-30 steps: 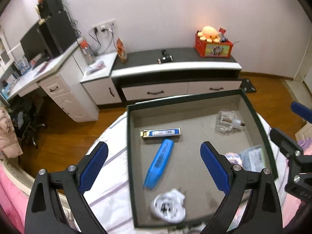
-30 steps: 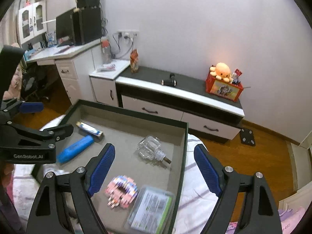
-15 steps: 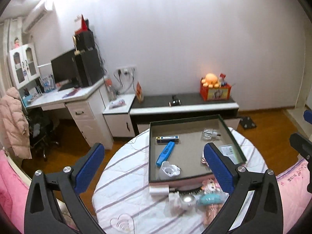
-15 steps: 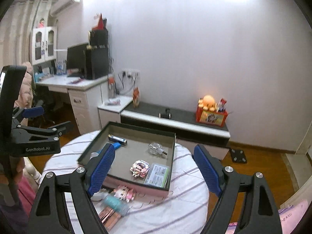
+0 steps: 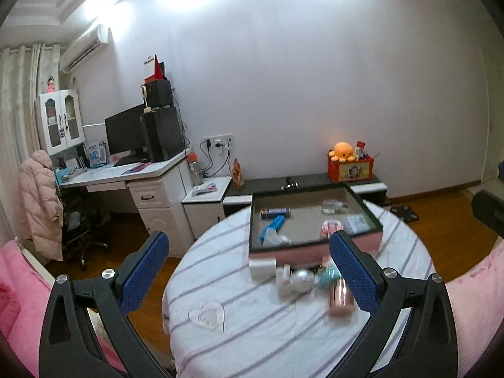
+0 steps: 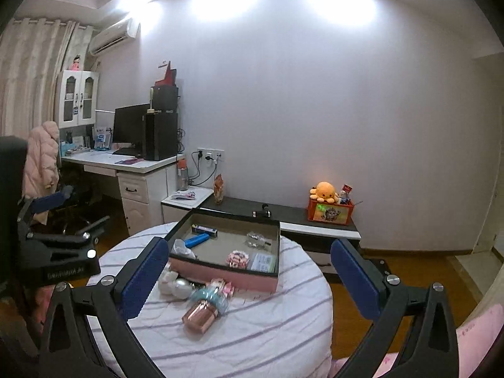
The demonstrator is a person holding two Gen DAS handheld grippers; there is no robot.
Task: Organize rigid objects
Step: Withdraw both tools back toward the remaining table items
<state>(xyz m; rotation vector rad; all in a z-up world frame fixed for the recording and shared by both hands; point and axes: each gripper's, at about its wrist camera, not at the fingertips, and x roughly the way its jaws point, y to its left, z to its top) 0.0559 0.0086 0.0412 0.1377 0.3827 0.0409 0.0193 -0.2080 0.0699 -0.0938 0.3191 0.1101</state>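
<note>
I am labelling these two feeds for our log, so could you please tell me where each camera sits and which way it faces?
Left wrist: sits on the left claw, held high above the round table, facing the box and the far wall; both blue fingers show, open.
Right wrist: sits on the right claw, facing the same box; its open fingers and the left claw show.
Shared: table, box, the pink bottle, orange plush.

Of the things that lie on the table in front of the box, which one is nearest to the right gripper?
The rose-gold metallic container, lying on its side on the striped cloth. It is nearest the right gripper; the silver ball and teal-capped item lie closer to the box.
</note>
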